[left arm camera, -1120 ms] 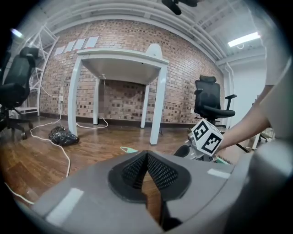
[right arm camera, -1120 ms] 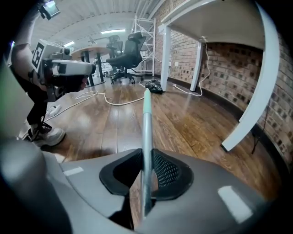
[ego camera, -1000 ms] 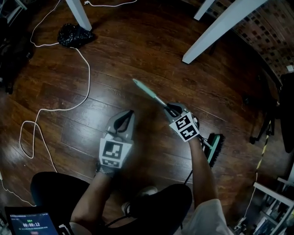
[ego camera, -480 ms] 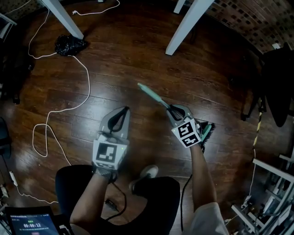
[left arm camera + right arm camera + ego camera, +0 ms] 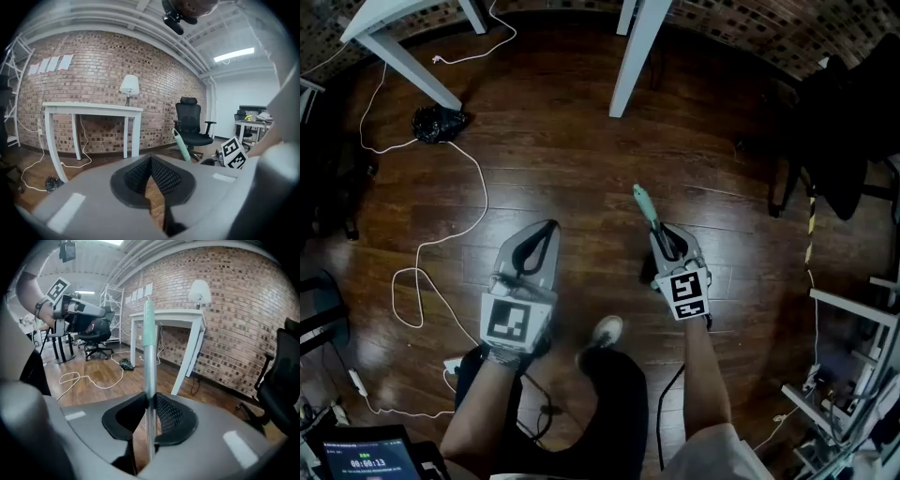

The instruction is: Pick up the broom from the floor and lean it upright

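Both reach forward: right tongs (image 5: 662, 236) clamp the broom handle (image 5: 644, 202) nearly upright, left tongs (image 5: 549, 227) pinched together, empty.

Loft-style office workspace

A brick wall (image 5: 93, 61) is running behind a white tabletop (image 5: 93, 108) where a lamp (image 5: 129, 86) is standing. Office chairs (image 5: 190, 124) are sitting on the dark wood floor (image 5: 572, 141), white cable (image 5: 486, 192) is trailing across it, a metal rack (image 5: 111, 305) is rising nearby, and a strip light (image 5: 233, 55) is glowing overhead.
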The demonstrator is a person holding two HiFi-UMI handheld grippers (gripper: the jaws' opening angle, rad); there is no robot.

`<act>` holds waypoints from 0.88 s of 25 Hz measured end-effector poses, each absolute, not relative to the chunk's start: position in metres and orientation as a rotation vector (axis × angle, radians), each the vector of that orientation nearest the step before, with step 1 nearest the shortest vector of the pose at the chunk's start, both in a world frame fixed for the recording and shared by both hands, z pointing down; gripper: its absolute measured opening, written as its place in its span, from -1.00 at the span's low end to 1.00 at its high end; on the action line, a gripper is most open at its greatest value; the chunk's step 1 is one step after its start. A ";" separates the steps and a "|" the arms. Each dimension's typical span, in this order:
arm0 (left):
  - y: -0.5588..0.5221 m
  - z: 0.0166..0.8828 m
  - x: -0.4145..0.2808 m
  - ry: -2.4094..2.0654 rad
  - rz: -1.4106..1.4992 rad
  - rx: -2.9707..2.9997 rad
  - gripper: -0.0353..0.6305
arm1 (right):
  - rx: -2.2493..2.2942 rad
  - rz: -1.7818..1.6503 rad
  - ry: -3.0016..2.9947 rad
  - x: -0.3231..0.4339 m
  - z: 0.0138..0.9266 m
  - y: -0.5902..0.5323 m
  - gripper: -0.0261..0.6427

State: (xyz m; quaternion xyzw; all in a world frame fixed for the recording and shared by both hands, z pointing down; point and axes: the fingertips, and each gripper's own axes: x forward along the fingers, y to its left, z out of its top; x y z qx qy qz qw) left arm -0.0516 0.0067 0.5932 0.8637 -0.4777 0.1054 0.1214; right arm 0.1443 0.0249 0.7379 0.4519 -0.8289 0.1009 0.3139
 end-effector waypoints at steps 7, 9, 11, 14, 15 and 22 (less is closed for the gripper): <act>0.011 0.514 -0.036 -1.320 0.324 2.575 -0.89 | 1.417 0.431 -2.134 0.170 0.669 0.052 -0.66; 0.012 0.496 -0.036 -1.302 0.327 2.576 -0.89 | 1.456 0.482 -2.116 0.171 0.660 0.060 -0.66; 0.012 0.483 -0.040 -1.287 0.334 2.569 -0.89 | 1.491 0.526 -2.101 0.167 0.653 0.064 -0.66; 0.002 0.467 -0.047 -1.265 0.338 2.577 -0.89 | 1.524 0.570 -2.074 0.156 0.648 0.061 -0.65; -0.001 0.463 -0.049 -1.255 0.336 2.584 -0.89 | 1.529 0.580 -2.064 0.151 0.647 0.060 -0.65; -0.037 0.443 -0.063 -1.187 0.326 2.628 -0.89 | 1.555 0.594 -2.018 0.124 0.640 0.025 -0.65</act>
